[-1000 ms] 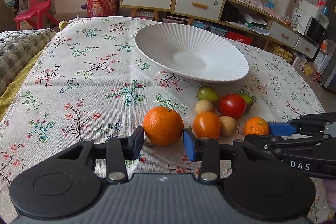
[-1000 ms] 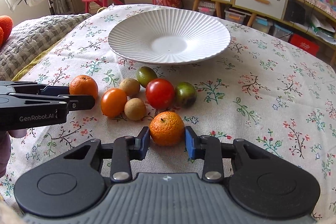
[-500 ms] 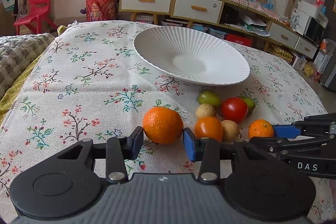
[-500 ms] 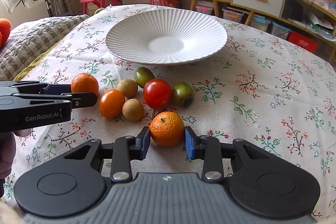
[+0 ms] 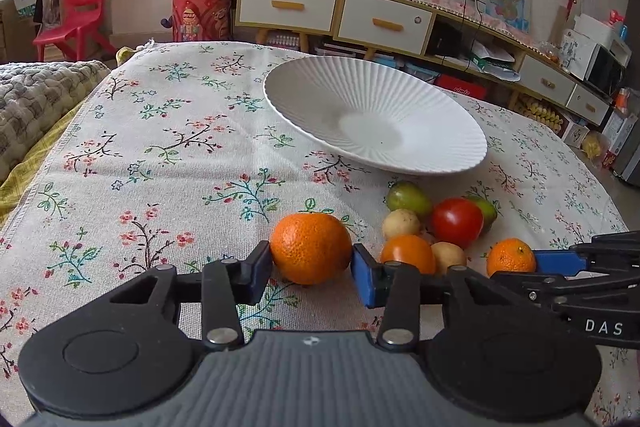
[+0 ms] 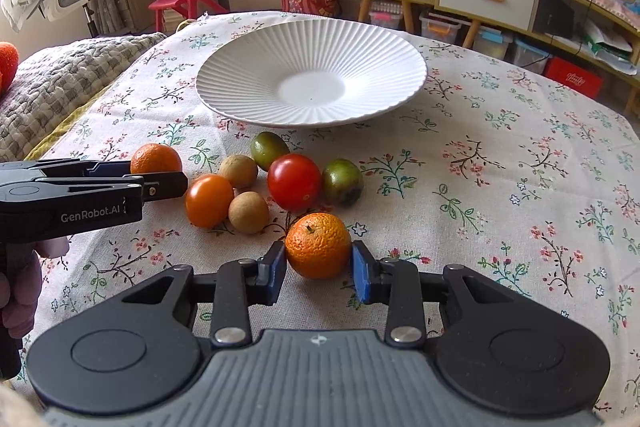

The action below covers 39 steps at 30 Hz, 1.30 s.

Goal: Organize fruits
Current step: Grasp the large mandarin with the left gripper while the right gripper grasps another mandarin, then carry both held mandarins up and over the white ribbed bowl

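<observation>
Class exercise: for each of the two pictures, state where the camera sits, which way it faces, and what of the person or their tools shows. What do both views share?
Left wrist: on the left hand-held gripper, facing forward and down at a large orange mandarin; the right hand-held gripper shows at right.
Right wrist: on the right hand-held gripper, facing a small orange mandarin; the left hand-held gripper and gloved fingers show at left.
Shared: the white ribbed plate and fruit cluster.

- I see bare tablecloth [image 5: 168,163] left of the white plate [image 5: 448,131], a wide lane.
- Right of the plate, cloth lies free too.
- The fruit cluster [image 6: 294,181] crowds the plate's near rim, between both grippers.
</observation>
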Tool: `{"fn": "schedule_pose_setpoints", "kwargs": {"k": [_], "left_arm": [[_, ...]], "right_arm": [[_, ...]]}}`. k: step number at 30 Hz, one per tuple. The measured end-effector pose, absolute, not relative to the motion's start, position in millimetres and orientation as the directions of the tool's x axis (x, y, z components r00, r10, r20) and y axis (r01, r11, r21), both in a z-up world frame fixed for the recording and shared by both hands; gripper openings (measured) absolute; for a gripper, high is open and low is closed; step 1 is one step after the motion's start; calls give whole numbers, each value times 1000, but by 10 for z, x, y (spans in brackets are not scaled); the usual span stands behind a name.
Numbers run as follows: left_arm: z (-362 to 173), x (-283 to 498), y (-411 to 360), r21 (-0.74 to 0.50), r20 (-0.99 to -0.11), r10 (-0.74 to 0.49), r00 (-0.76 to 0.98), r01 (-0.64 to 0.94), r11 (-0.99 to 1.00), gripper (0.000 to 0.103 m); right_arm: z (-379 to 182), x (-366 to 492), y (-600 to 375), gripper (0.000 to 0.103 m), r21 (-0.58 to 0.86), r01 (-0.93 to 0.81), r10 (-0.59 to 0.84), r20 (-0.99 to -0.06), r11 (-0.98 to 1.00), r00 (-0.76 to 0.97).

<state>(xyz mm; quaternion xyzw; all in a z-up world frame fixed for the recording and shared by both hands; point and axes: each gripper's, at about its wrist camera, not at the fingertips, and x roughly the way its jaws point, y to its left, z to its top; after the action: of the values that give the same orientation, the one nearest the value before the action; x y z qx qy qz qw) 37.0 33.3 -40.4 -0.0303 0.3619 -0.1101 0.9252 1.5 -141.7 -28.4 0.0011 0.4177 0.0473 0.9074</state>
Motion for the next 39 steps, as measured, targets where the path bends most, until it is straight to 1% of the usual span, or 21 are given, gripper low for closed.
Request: {"fn": "schedule_pose_setpoints", "kwargs": {"k": [8, 12, 19, 26, 31, 39], "left_arm": [[-342, 365, 338, -140, -683, -216, 698, 165, 976, 28], [-259, 360, 318, -147, -674, -230, 702, 177, 973, 27], [-77, 471, 183, -114, -653, -230, 721, 207, 972, 27], [-2, 768, -39, -61, -630, -247, 736, 270, 961, 28], [-65, 1059, -156, -32, -632, -254, 732, 303, 952, 27], [-204, 1451, -253, 22, -633, -249, 733, 338, 941, 28]], "right_arm": [[-211, 22, -1458, 31, 51, -73, 87, -744, 996, 662], [-142, 54, -1490, 31, 67, -66, 94, -732, 996, 675], [2, 272, -1579, 31, 85, -56, 100, -707, 995, 700], [117, 573, -1673, 31, 73, -110, 131, -662, 991, 738], [63, 801, -1741, 31, 79, -151, 166, -655, 985, 737], [-39, 1093, -1822, 31, 67, -184, 182, -656, 981, 732]]}}
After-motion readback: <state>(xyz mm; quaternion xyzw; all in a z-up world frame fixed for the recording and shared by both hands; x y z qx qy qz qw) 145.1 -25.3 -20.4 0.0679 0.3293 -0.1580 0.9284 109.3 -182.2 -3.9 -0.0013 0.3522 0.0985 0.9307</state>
